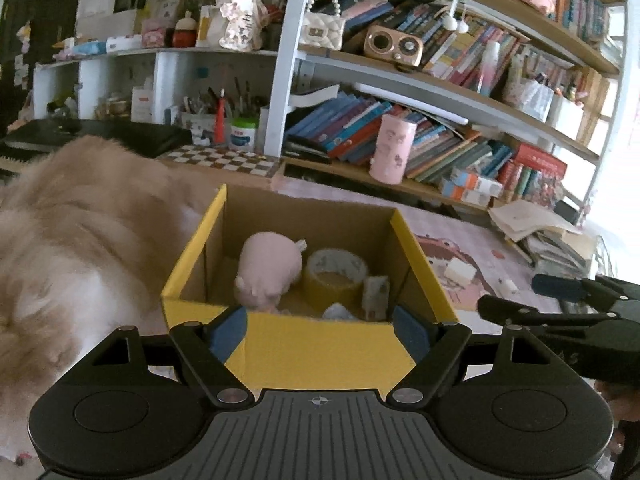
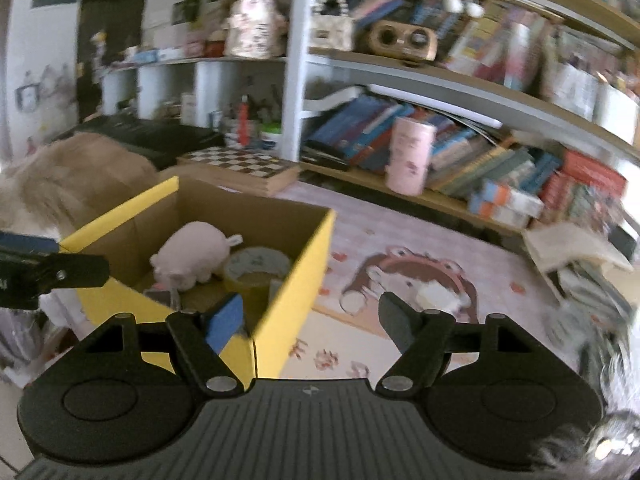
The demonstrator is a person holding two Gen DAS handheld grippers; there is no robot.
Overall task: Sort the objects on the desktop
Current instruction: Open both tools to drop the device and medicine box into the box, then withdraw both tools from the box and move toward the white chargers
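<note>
Currently, the yellow box (image 1: 304, 344) sits open-topped on the pink desk mat (image 1: 472, 240), with brown cardboard showing on its inner walls. Inside it lie a pink plush toy (image 1: 268, 270), a roll of yellow tape (image 1: 334, 276) just to the right of the toy, and a small pale packet (image 1: 376, 292) standing against the tape's right side. A crumpled white item lies at the near inner edge; what it is cannot be told.

Left gripper (image 1: 318, 332): the jaws stand spread with nothing between the blue pads. The near wall of the box fills the gap behind them.

Right gripper (image 2: 316, 320): the jaws stand apart and hold nothing. Its left finger lies over the box's near corner; its right finger lies over the mat. In the left wrist view the same gripper enters from the right edge, beside the box.

A small white block (image 1: 460, 274) rests on the mat to the right of the box, on the printed cartoon figure, clear of both grippers.

A furry, tan cat (image 1: 80, 240) lies against the left side of the box. Behind the mat are a checkered board (image 1: 224, 158), a pink cylinder (image 1: 392, 148) standing upright, and shelves (image 1: 460, 92) packed with books.
</note>
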